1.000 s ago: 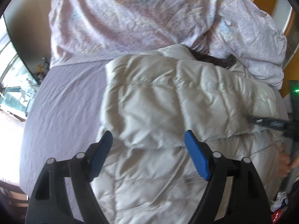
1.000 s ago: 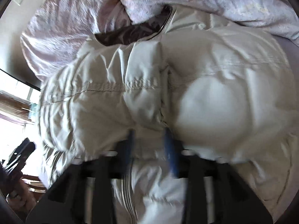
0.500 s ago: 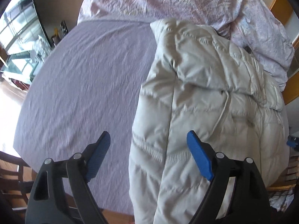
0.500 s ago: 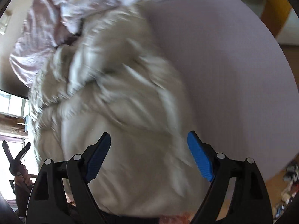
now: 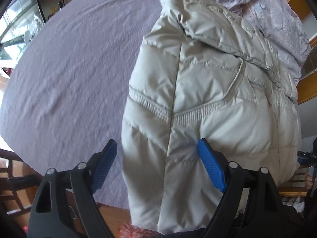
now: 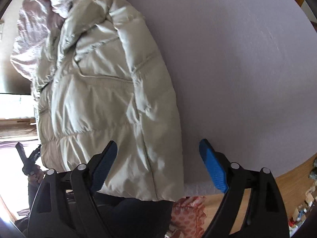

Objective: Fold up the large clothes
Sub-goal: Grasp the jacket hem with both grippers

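A: Since a second ago, the right hand-held gripper is seen to have been drawn back from the padded coat. Then its fingers were narrowed around a bulge of the quilting; now they are spread wide and nothing is held between them.

B: And the left hand-held gripper?

A: It is kept wide throughout and has been pulled back toward the near edge of the bed. In its view one blue pad is placed against the coat's lower panel, though whether the fabric is actually touched cannot be told. Nothing is gripped.

B: Where is the coat left?

A: It is laid lengthwise on the bed, doubled into a long narrow shape, with its hem hanging slightly past the near edge and its collar end beside the crumpled duvet. A broad stretch of bare sheet is seen beside it.

B: What is meant by that for the task?

A: A lengthwise fold is judged to be finished, since the garment has been released by both tools. The coat is still long, so a crosswise fold is probably needed, hem carried up toward the collar. Springy filling is likely to push any fold open again, so it should be pressed flat.
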Motion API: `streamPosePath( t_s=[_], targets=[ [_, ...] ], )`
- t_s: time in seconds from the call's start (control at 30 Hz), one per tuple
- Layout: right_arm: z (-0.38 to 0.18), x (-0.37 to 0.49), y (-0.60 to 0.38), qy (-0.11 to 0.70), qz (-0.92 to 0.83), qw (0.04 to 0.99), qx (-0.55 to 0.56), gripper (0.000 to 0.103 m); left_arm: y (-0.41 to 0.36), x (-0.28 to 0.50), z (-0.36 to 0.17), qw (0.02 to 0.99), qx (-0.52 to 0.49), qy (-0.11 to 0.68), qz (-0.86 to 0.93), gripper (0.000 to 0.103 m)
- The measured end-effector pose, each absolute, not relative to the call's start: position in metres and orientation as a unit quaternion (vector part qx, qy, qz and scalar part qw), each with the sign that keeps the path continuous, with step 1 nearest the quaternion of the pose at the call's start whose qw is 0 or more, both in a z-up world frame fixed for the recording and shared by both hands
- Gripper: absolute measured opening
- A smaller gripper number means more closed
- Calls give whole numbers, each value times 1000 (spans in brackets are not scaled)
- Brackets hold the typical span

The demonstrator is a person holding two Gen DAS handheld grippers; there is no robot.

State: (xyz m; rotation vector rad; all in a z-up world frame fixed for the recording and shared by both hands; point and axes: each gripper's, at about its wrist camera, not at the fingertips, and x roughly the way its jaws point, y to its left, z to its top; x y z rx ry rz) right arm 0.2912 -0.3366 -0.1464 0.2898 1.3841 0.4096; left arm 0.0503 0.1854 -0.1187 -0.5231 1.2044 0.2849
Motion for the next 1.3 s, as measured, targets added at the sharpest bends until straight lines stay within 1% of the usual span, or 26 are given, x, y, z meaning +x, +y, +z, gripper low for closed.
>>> streamPosePath(
  t_s=[0.13,0.17,0.2,0.23,0.3,0.33,0.37,0.43,0.5,0.53,0.57,0.6,0.63,0.67,0.7,0.8,0.9,1.13,1.3],
  targets=[
    [-147,286,-337,629,207,734,148,86,184,44,-119,787,-247,550,129,81],
    [-147,284,-337,629,213,733,149,84,184,44,-118,787,-247,551,128,77],
    [-147,282,-336,629,220,731,149,80,182,43,-117,787,-247,552,124,72],
    [-148,280,-335,629,226,728,150,77,181,42,-116,786,-248,553,119,69],
    [-147,278,-328,630,231,727,147,73,179,41,-116,785,-245,558,115,61],
    [-146,277,-328,629,233,728,144,69,176,40,-116,784,-243,559,115,59],
    [-148,277,-330,633,242,720,152,59,175,40,-116,784,-240,561,115,56],
    [-148,276,-332,633,242,719,152,58,171,43,-115,782,-240,564,114,51],
    [-148,273,-329,631,252,718,152,46,169,44,-114,782,-239,565,113,46],
    [-148,271,-328,629,255,719,153,42,169,43,-113,781,-239,566,113,45],
    [-148,271,-326,626,257,721,153,31,167,44,-113,781,-238,567,113,41],
    [-145,270,-325,620,263,723,153,22,165,44,-112,781,-235,568,113,37],
    [-142,269,-324,612,269,727,154,18,164,44,-111,782,-231,568,113,34],
    [-139,269,-326,606,274,731,153,14,162,45,-109,783,-227,567,114,27],
    [-133,268,-324,596,283,736,152,12,158,46,-106,785,-222,567,116,20],
    [-116,268,-319,571,297,753,139,10,151,51,-93,792,-206,563,115,11],
    [-98,272,-317,544,306,771,129,9,150,54,-79,800,-193,556,114,8],
    [-54,289,-305,487,313,808,113,9,150,71,-38,829,-165,520,125,8],
    [-36,304,-296,466,302,827,86,9,156,93,-17,842,-141,501,144,8]
  ],
)
